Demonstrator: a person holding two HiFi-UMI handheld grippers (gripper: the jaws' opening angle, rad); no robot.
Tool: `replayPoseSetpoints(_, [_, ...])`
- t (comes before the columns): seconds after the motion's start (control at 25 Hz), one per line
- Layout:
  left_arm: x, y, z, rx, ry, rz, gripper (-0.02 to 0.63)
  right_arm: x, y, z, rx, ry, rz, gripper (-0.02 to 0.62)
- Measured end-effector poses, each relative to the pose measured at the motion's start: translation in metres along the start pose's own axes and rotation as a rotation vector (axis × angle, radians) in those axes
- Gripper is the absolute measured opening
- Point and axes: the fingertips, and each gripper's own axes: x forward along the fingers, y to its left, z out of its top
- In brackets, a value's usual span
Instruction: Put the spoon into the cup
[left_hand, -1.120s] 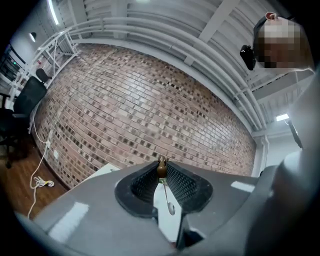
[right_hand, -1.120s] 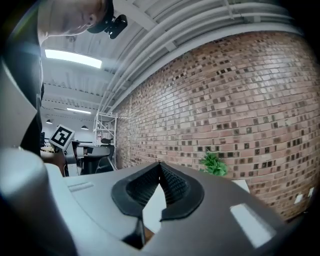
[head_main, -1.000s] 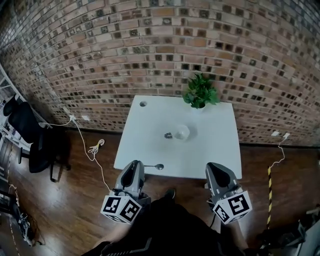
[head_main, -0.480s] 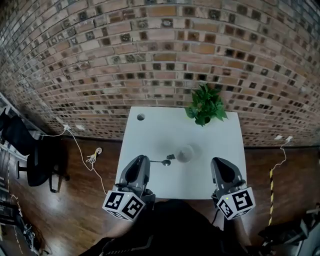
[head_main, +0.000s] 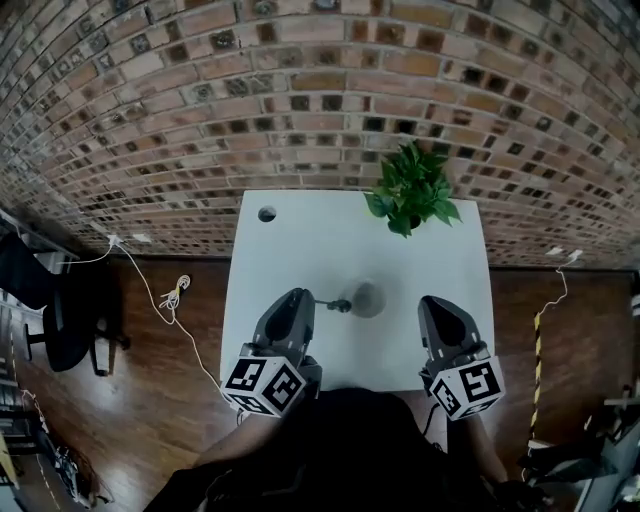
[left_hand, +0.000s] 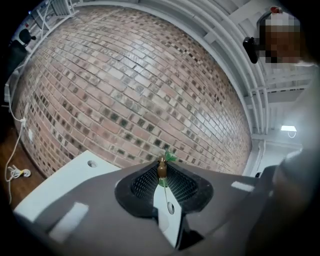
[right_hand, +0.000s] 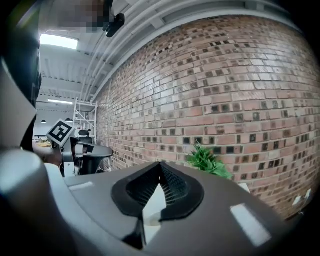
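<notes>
Currently: left gripper (left_hand: 161, 170) clamped on the spoon (head_main: 338, 304); right gripper (right_hand: 159, 165) closed and empty.
The left jaws pinch the spoon handle at their tips, and the right jaw tips meet with nothing between them. In the head view the spoon bowl projects toward 3 o'clock and sits just beside the cup (head_main: 367, 298), at its 9 o'clock, outside it. The cup stands near the middle of the white table (head_main: 290, 240). A potted plant (head_main: 411, 190) stands at the cup's 1 o'clock, by the brick wall (head_main: 200, 100).
</notes>
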Motion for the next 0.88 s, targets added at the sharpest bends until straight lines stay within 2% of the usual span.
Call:
replayPoseSetpoints(0.2, [0.021, 0.015, -0.035, 0.018, 0.082, 0.032, 0.043, 0.009, -0.015, -0.046, 0.050, 0.061, -0.037, 0.006])
replayPoseSetpoints(0.52, [0.050, 0.041, -0.082, 0.022, 0.154, 0.075, 0.043, 0.037, -0.020, -0.095, 0.091, 0.127, -0.025, 0.006])
replayPoseSetpoints(0.88, [0.078, 0.053, -0.118, 0.049, 0.172, 0.071, 0.041, 0.048, -0.023, -0.125, 0.093, 0.178, -0.020, 0.006])
